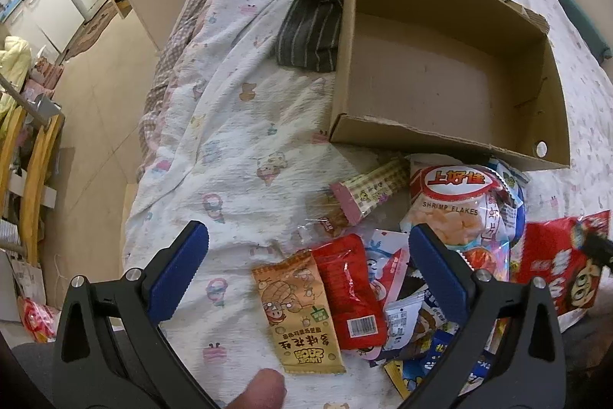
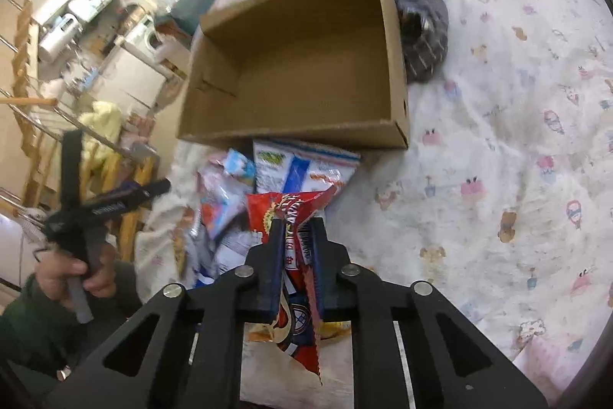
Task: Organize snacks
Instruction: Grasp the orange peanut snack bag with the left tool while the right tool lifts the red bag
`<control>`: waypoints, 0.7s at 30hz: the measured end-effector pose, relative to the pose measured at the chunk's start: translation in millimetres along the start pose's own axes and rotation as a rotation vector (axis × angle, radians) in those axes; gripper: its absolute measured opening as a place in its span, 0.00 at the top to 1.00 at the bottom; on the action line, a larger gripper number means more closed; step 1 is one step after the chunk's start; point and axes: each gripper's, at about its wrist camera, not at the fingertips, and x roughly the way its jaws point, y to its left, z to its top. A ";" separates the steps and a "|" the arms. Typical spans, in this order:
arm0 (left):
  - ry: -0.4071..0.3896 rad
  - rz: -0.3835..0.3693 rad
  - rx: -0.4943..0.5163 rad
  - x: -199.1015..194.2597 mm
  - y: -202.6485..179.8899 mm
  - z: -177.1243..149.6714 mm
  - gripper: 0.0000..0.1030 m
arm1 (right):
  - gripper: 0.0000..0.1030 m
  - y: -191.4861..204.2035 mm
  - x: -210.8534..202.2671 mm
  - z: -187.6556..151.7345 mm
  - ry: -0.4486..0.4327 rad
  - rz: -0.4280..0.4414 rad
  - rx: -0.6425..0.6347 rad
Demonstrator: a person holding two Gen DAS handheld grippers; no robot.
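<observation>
A pile of snack packets lies on the bed just in front of an open cardboard box whose inside is bare. My left gripper hangs open over the pile's left side, above an orange packet and a small red packet, touching neither. My right gripper is shut on a large red snack bag, pinched near its top and lifted off the pile. The same red bag shows at the right edge of the left wrist view. The box stands just beyond the held bag.
A dark striped garment lies against the box's side. The bed carries a white cartoon-print quilt and its left edge drops to a tiled floor. A wooden rack stands there. A person's hand holds the left gripper's handle.
</observation>
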 end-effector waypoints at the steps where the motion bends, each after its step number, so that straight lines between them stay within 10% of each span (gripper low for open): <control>1: -0.003 0.000 -0.004 -0.7 2.4 -0.3 0.00 | 0.88 -2.1 -9.2 0.4 -0.022 0.009 -0.005; 13: 0.203 0.028 -0.109 44.1 43.0 -28.1 0.02 | 0.89 -8.1 -48.6 11.3 -0.238 0.017 0.049; 21: 0.293 -0.052 -0.099 67.1 30.4 -45.8 0.37 | 0.89 -6.2 -49.2 7.6 -0.231 0.019 0.032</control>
